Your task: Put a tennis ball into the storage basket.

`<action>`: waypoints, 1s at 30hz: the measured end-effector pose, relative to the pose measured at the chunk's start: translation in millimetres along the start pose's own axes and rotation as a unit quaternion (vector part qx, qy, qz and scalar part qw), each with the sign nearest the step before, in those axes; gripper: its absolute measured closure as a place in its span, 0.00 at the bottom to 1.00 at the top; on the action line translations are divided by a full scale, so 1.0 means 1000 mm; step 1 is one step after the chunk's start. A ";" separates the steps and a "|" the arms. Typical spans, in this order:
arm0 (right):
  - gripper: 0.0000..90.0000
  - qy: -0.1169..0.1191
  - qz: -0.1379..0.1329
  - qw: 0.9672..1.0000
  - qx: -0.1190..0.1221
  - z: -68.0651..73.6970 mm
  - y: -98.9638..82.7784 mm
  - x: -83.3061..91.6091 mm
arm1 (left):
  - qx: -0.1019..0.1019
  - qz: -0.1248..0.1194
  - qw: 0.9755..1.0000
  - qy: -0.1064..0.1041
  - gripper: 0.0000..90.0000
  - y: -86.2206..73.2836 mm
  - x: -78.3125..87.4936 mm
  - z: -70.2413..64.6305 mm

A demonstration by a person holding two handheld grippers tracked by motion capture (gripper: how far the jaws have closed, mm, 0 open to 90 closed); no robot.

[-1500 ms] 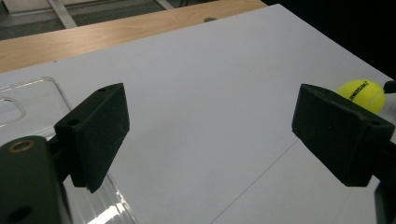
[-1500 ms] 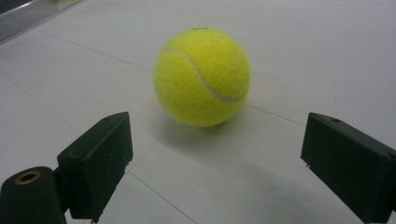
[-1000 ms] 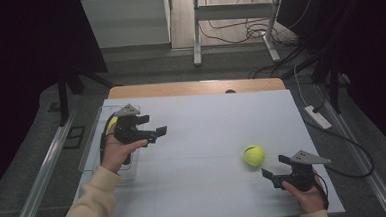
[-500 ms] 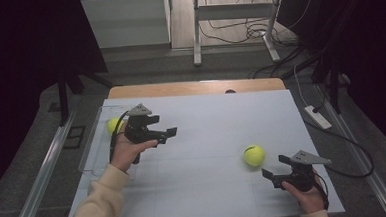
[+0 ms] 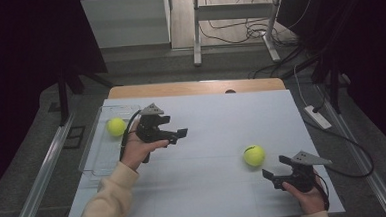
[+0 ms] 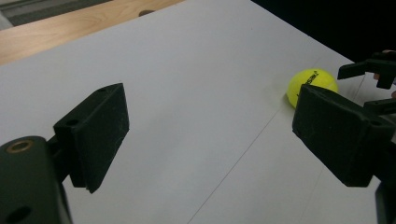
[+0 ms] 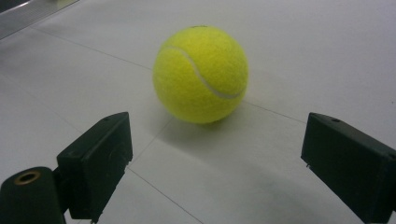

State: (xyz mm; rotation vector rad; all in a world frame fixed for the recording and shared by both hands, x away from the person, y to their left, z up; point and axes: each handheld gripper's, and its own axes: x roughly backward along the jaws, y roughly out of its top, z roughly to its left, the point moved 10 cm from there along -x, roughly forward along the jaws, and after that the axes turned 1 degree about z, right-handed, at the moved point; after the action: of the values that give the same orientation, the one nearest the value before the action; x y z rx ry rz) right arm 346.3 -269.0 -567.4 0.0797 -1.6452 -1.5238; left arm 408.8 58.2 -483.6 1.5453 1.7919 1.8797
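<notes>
**Tennis balls: one in the tray, one still out on the counter**

Progress looks to be about halfway, judging by how things lie. A clear plastic tray (image 5: 97, 158) sits at the left edge of the white counter (image 5: 211, 112), and one yellow tennis ball (image 5: 116, 126) already lies inside it, near its far end. Nothing else can be seen in the tray.

The second tennis ball (image 5: 253, 155) rests on the bare counter well to the right of the tray, untouched. What seems left is to pick it up and put it in the tray with the first.

The right tool (image 5: 279, 166) sits low just beside this ball, on the side away from the tray. In the right gripper view its jaws stand spread wide with the ball (image 7: 201, 73) ahead of them, not yet between the pads.

The left tool (image 5: 175, 135) hovers just to the right of the tray, over the counter, pointing toward the loose ball. Its jaws are spread and hold nothing; in the left gripper view the ball (image 6: 310, 85) shows far off, with the right tool (image 6: 373, 74) beside it.
</notes>
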 end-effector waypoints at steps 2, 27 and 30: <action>0.10 -0.001 0.000 1.000 0.000 0.000 0.000 0.000 | -0.001 0.003 1.000 -0.002 0.13 0.000 -0.004 -0.003; 0.10 0.004 0.002 1.000 0.003 0.005 0.000 -0.002 | -0.029 0.035 0.999 -0.028 0.12 0.005 -0.043 -0.039; 0.10 0.004 0.003 1.000 0.003 0.005 -0.001 -0.002 | -0.032 0.036 0.998 -0.031 0.12 0.006 -0.046 -0.042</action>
State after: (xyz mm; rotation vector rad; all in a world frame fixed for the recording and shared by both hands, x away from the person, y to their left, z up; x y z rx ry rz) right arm 343.8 -264.0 -568.1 0.0829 -1.6422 -1.5124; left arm 403.9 -2.8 -495.3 1.6487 1.6557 1.8783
